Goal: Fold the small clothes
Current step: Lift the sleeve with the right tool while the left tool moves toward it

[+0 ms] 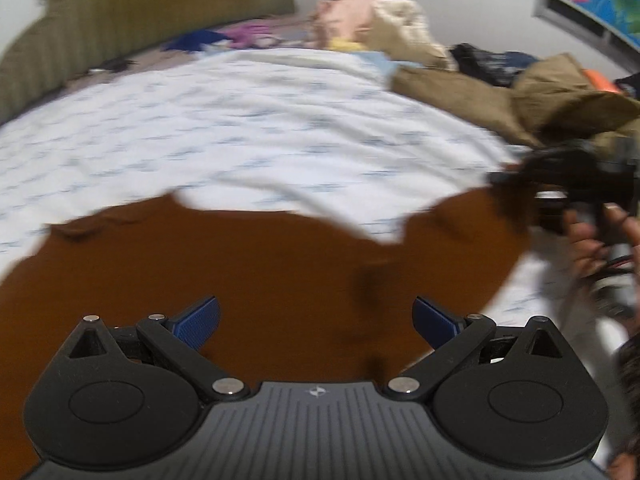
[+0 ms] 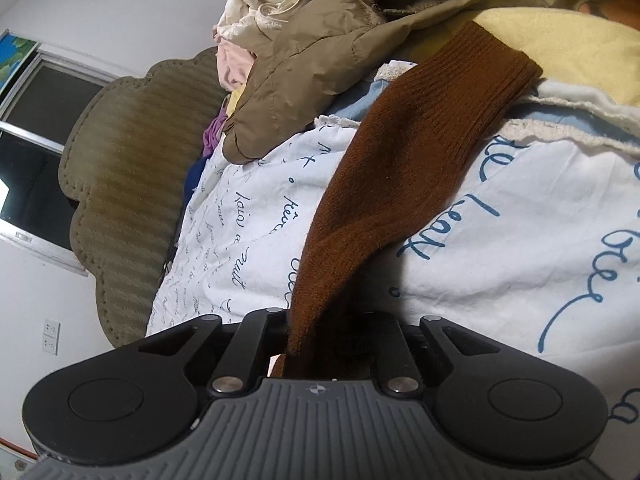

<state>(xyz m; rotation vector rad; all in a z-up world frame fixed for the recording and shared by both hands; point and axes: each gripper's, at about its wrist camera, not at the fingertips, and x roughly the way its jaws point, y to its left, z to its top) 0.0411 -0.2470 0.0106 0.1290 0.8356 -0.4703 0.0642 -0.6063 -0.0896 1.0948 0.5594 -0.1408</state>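
A brown knit sweater lies spread on the white bedsheet with blue script. My left gripper is open just above the sweater's body, blue pads apart, holding nothing. My right gripper is shut on the sweater's sleeve, which runs from its jaws up to the ribbed cuff. The right gripper and the hand holding it also show at the right edge of the left wrist view, at the sweater's sleeve end.
A pile of clothes, with an olive padded jacket and cream and pink garments, lies at the far right of the bed. An olive headboard stands behind. A pale yellow blanket lies by the cuff.
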